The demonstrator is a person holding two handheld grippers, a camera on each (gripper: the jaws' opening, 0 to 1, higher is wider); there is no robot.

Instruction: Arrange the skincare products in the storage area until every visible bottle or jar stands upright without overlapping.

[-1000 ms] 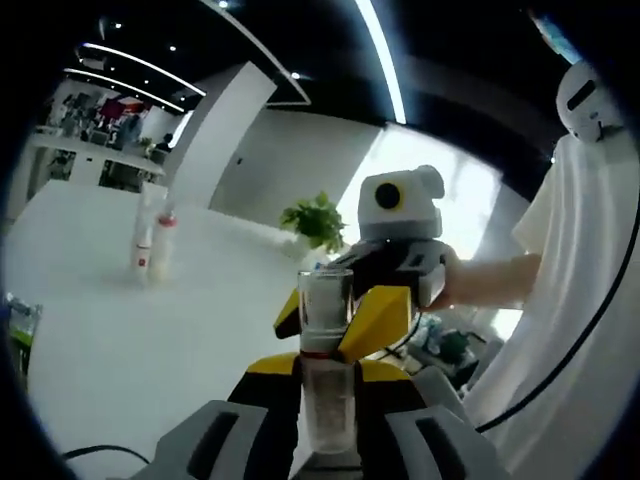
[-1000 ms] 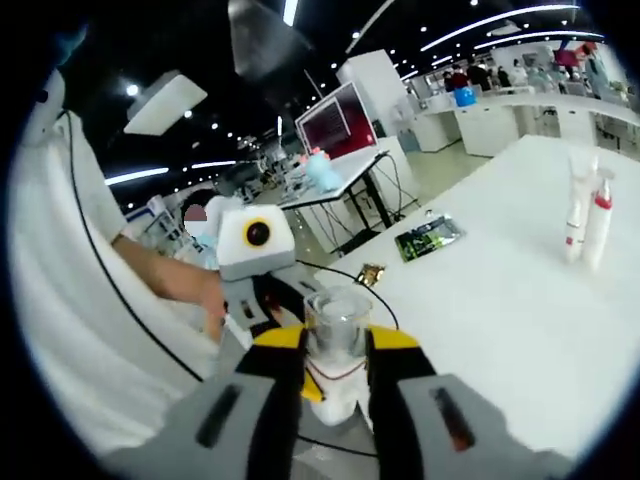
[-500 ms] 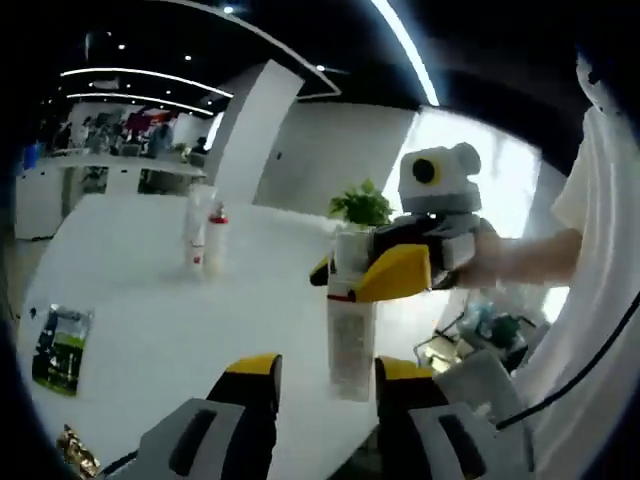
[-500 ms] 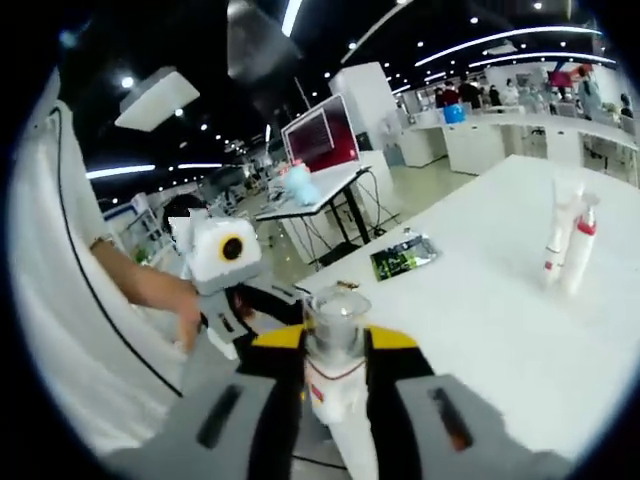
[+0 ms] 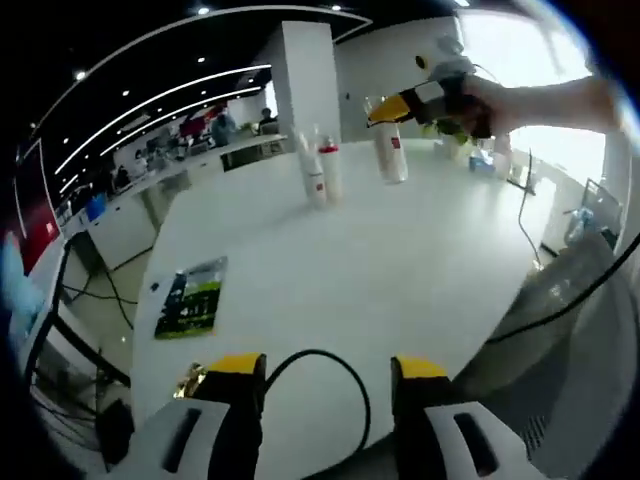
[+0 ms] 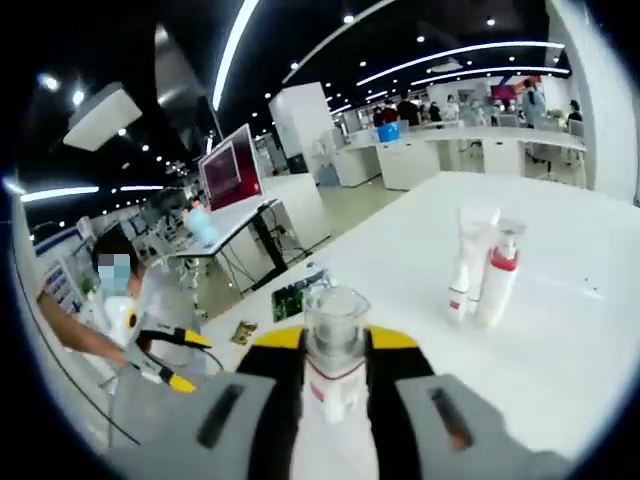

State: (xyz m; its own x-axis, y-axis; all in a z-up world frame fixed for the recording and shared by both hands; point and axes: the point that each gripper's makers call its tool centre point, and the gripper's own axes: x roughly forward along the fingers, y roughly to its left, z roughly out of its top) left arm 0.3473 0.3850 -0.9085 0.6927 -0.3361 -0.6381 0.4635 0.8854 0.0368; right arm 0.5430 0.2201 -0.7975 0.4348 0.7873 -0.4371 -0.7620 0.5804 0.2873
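Note:
In the right gripper view my right gripper is shut on a white bottle with a clear cap, held upright above the white table. Ahead of it stand a white tube and a red-collared bottle, close together. The left gripper view has my left gripper open at the table's near edge, with only a black cable looping between its jaws. Far across the table there, the right gripper holds the bottle just right of the standing tube and red-collared bottle.
A green packet lies flat on the table's left side, with a small gold item near the edge. The packet and gold item also lie on the table in the right gripper view. A hand holds the right gripper. Desks and people stand far behind.
My left gripper opened off the clear-capped bottle and drew back to the table's near edge. The right gripper kept the bottle and carried it toward the two standing bottles.

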